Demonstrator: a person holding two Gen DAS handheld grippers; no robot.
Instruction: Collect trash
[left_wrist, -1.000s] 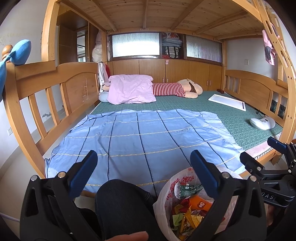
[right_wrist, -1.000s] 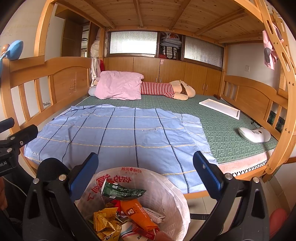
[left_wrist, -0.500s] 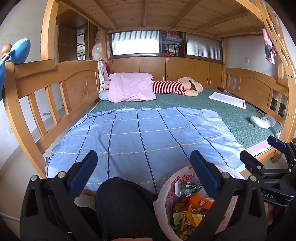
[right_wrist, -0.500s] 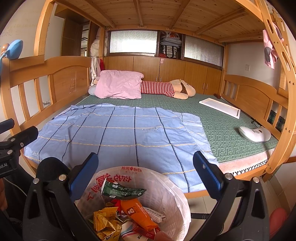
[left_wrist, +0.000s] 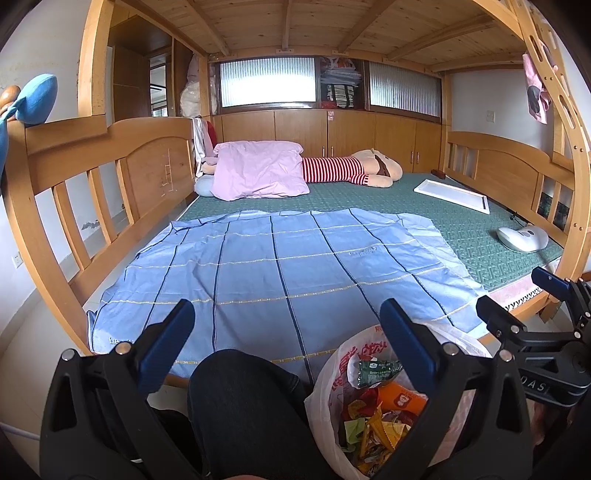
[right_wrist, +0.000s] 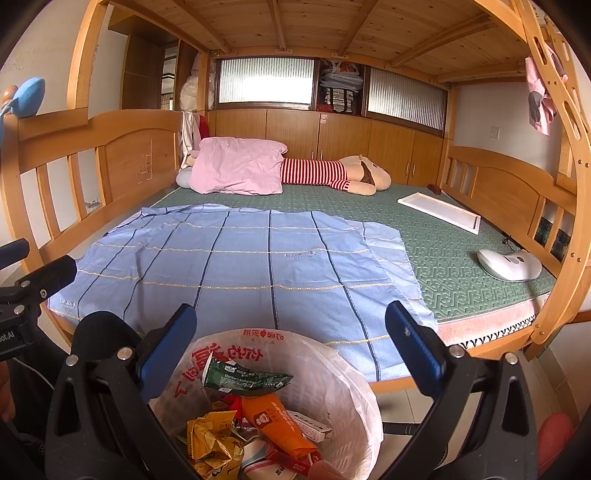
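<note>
Now: left tool (left_wrist: 284, 325), right tool (right_wrist: 291, 328) both spread, empty; one trash bag (right_wrist: 325, 373).

Blue sheet (right_wrist: 236, 266) over green mat (right_wrist: 461, 258); pink pillow (right_wrist: 238, 170), striped plush (right_wrist: 332, 175) behind.

both grippers are held low, side by side, pointing forward. the left gripper (left_wrist: 286, 334) has its blue-padded jaws spread wide with nothing between them, above the person's knee (left_wrist: 240, 391). the right gripper (right_wrist: 291, 339) is likewise spread wide and empty.
</note>
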